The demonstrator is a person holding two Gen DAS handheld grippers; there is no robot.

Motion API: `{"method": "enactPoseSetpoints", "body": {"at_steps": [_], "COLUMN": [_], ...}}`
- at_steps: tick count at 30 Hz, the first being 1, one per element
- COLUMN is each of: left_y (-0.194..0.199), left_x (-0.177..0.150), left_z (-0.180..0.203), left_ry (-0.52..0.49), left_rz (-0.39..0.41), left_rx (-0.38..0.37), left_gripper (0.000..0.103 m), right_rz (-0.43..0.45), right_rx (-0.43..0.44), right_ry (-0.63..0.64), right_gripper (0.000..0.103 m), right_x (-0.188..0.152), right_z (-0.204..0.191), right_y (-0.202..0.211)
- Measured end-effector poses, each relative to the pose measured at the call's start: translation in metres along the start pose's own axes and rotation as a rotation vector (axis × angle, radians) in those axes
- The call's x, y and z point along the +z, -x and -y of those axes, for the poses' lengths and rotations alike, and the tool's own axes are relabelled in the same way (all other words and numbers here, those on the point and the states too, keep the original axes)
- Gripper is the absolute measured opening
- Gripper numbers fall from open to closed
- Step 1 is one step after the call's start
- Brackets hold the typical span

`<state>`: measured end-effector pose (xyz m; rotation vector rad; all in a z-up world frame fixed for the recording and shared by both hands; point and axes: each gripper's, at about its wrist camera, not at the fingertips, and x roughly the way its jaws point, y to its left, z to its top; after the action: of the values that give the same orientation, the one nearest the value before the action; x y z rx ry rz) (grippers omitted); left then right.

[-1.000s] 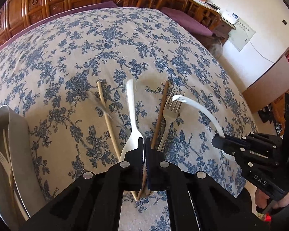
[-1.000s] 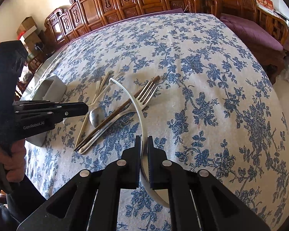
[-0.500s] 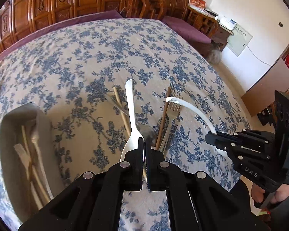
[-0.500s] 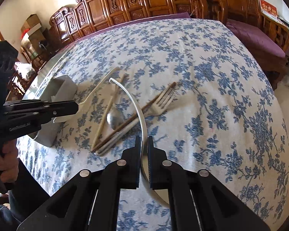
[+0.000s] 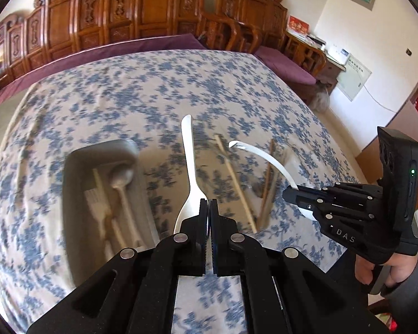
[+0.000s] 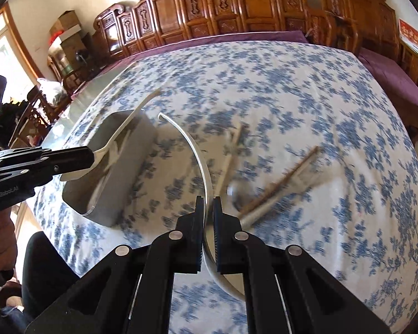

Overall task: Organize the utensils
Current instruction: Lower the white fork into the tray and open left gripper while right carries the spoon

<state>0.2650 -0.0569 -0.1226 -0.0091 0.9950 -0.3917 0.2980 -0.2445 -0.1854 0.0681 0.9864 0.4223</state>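
Note:
My left gripper (image 5: 208, 208) is shut on a white plastic spoon (image 5: 189, 161), held in the air just right of the grey utensil tray (image 5: 69, 194); this gripper shows in the right wrist view (image 6: 89, 157) over the tray (image 6: 119, 194). My right gripper (image 6: 208, 208) is shut on a second white spoon (image 6: 192, 150), also lifted; it shows in the left wrist view (image 5: 289, 194) at the right. The tray holds a spoon, a fork and chopsticks. On the cloth lie a pale chopstick (image 5: 234, 175), a brown chopstick (image 6: 281, 182), a metal spoon (image 6: 237, 192) and a fork.
The table wears a blue floral cloth (image 5: 153, 89). Carved wooden chairs (image 5: 153, 8) line the far side. The near table edge runs just below both grippers. A person's hand (image 5: 381, 272) holds the right gripper.
Both grippers have lifted and swung left with their white spoons. The left one has gone from the loose utensils to beside the tray, which now shows fully.

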Motion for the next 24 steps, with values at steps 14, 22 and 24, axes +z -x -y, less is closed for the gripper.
{"method": "enactPoseSetpoints", "body": {"at_steps": [14,22,24], "left_y": [0.018,-0.002,-0.008], "left_x": [-0.028,-0.036,-0.036], "left_z": [-0.077,-0.109,-0.111], "left_ry": [0.102,0.149,0.152], "left_rz": [0.003,-0.040,-0.051], "left_rx": [0.063,0.103,0.108], "left_gripper": [0.001,0.001,0.001], "right_rz": [-0.009,-0.013,-0.014], "right_rx": [0.051,0.084,0.090], "right_ry": [0.071,0.092,0.088], "right_gripper": [0.008,0.008,0.008], "right_x": [0.014,0.015,0.016], "right_z": [-0.069,-0.092,-0.094], "right_y": [-0.011,-0.012,-0.012]}}
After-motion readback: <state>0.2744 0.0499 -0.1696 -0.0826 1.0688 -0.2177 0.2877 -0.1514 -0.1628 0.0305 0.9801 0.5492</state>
